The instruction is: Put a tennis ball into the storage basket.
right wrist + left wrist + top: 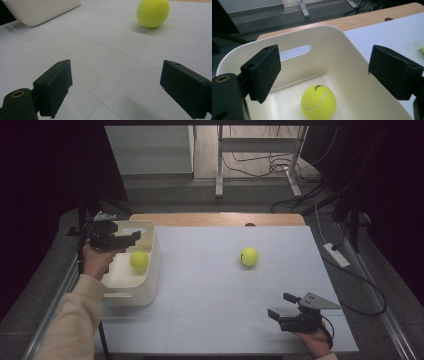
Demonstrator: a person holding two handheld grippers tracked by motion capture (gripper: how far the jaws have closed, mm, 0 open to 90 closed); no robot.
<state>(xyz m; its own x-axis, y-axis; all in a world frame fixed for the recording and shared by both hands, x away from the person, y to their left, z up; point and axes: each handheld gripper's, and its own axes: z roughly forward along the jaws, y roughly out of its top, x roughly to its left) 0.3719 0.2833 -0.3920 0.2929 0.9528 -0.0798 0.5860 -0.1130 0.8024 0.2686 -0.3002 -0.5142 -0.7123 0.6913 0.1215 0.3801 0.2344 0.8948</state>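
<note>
On the table: second tennis ball [249, 256] lies loose, ahead and left of the right gripper [283, 306]
Nearer hand: right; jaws wide, empty
Left gripper [131, 237]: wide, over the bin [150, 285]; first ball [318, 102] inside

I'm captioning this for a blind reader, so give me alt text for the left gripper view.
A yellow tennis ball lies on the floor of a white bin, seen from just above between the open black jaws of the left gripper, with nothing held between them. Behind the bin are a wooden table edge and a white mat.
</note>
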